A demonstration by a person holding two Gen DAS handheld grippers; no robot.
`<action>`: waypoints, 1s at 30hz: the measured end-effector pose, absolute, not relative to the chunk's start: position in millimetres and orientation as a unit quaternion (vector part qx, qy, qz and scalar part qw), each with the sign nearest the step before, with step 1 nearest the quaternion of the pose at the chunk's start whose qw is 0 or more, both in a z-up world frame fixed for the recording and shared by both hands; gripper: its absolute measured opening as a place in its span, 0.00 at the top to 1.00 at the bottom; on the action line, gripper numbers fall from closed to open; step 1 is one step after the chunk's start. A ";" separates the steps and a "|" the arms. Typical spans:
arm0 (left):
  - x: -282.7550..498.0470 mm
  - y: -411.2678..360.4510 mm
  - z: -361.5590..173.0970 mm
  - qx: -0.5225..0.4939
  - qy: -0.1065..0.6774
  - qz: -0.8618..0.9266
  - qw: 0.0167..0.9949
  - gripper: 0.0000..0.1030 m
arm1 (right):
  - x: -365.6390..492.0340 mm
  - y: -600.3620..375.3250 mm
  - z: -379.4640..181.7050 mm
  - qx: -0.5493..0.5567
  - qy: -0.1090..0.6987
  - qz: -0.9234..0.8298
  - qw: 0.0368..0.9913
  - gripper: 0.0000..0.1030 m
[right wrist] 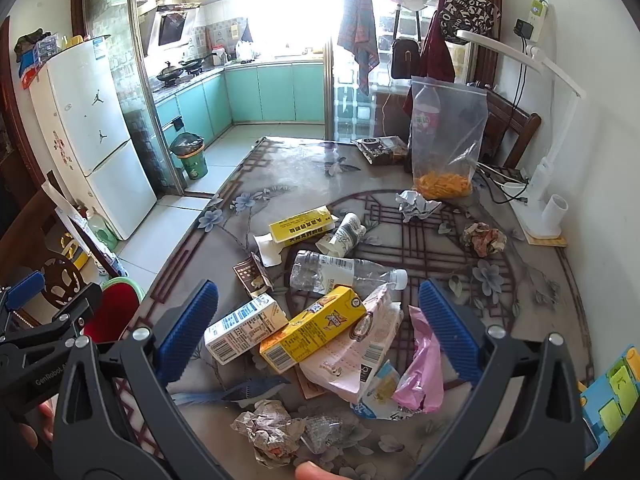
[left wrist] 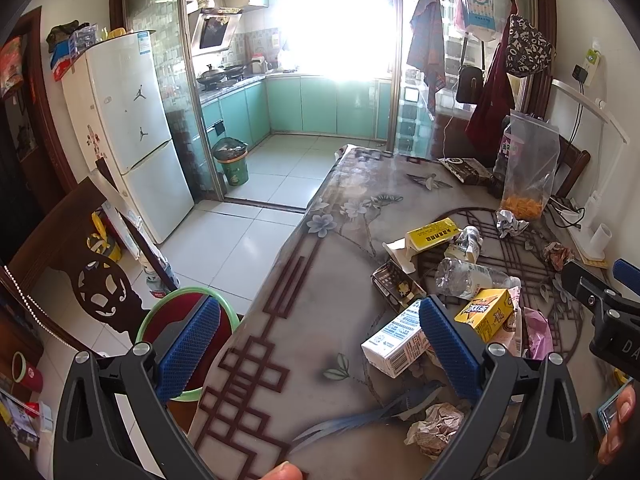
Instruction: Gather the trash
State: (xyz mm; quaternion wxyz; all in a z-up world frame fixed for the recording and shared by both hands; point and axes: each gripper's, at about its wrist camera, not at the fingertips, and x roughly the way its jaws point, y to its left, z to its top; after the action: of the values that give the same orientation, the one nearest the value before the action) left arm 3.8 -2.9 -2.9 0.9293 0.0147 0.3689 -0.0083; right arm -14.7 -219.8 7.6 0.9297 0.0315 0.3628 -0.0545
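Glossy tablecloth, crumpled paper

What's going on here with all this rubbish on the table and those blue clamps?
A person holds a gripper in each hand, clearing trash off the table. Both the left gripper and the right gripper are open and empty. The right one hovers over the yellow drink carton and white carton; a clear bottle lies beyond. Nothing is picked up yet.

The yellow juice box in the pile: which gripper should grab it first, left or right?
Probably the right gripper. It is open with the yellow juice box lying right between its fingers. The left gripper, also open, points mostly at bare table with the box off to its right side.
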 end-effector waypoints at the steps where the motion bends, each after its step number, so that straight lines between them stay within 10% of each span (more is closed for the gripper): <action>1: 3.5 -3.1 -3.0 0.015 0.366 -0.008 0.930 0.07 | -15.5 -219.8 7.9 0.031 0.360 -0.056 0.931 0.03; 10: 8.5 -4.8 -3.7 0.037 0.299 -0.102 0.948 0.07 | -19.5 -223.6 -0.5 -0.018 0.334 -0.029 0.942 0.03; 23: 79.2 -73.4 -150.8 0.140 0.494 -0.268 0.815 0.09 | -24.1 -274.0 -41.2 0.068 0.416 -0.014 0.907 0.03; 28: 90.9 -94.9 -181.9 0.194 0.520 -0.278 0.784 0.20 | -27.2 -284.9 -40.9 0.071 0.421 -0.031 0.904 0.03; 30: 94.1 -95.2 -188.9 0.189 0.531 -0.281 0.777 0.39 | -26.5 -287.7 -40.9 0.072 0.421 -0.034 0.903 0.03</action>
State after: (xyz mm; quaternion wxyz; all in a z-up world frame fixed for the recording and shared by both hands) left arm 94.1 -95.2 -188.9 0.7770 0.1891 0.5306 -0.2811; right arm -26.5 -287.7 -40.9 0.9034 0.0723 0.4214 -0.0343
